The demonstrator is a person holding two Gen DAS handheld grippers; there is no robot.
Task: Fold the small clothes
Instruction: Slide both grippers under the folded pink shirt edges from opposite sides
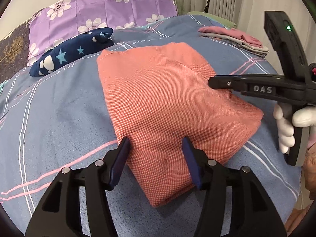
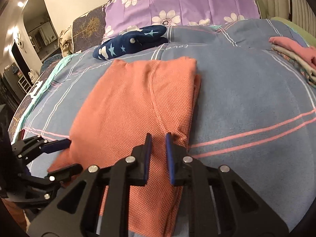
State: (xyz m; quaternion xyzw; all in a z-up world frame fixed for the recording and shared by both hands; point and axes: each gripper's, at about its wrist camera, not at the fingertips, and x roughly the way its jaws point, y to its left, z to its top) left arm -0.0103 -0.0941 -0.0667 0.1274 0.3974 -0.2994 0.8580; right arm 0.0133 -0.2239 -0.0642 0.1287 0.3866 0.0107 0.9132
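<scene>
A folded salmon-orange knit garment (image 1: 167,102) (image 2: 128,102) lies flat on the blue plaid bedspread (image 1: 59,118) (image 2: 246,98). My left gripper (image 1: 156,141) (image 2: 69,156) stands open, its blue pads wide apart on either side of the garment's near corner and not pressing on it. My right gripper (image 2: 158,137) (image 1: 212,83) hovers over the garment's right edge. Its pads are a narrow gap apart, with the cloth lying below them and nothing pinched. A white-gloved hand (image 1: 284,126) holds the right gripper's handle.
A navy star-patterned soft toy (image 1: 73,51) (image 2: 130,41) lies at the back left before a purple flowered pillow (image 1: 102,11) (image 2: 187,6). A stack of folded pink and grey clothes (image 1: 237,37) (image 2: 296,57) sits at the back right. Curtains hang behind the bed.
</scene>
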